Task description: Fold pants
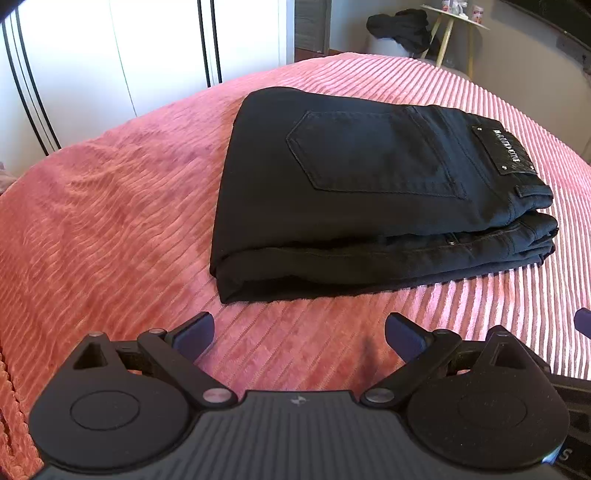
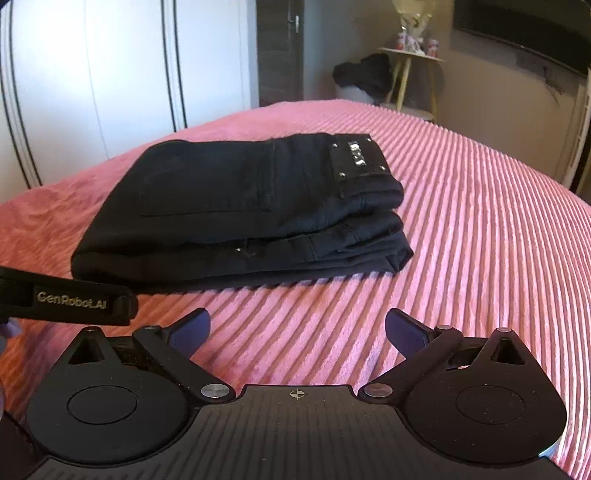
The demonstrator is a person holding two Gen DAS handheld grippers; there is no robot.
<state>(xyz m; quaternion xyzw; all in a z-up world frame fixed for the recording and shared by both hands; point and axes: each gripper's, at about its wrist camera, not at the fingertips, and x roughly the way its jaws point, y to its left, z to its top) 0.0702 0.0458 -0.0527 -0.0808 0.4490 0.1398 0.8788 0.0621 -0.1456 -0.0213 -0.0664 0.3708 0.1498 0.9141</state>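
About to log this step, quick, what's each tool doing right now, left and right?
Left tool: open, holding nothing, short of the folded black pants.
Right tool: open, holding nothing, also short of the pants on the pink bedspread.

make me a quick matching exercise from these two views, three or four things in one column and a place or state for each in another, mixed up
Things:
1. black pants
2. left gripper
3. pink bedspread
4. dark garment

Places or states:
a. heaped beside the small round table in the background
b. folded into a stack, back pocket up
c. ribbed, under the pants
d. open, holding nothing, short of the pants

Pairs: 1-b, 2-d, 3-c, 4-a
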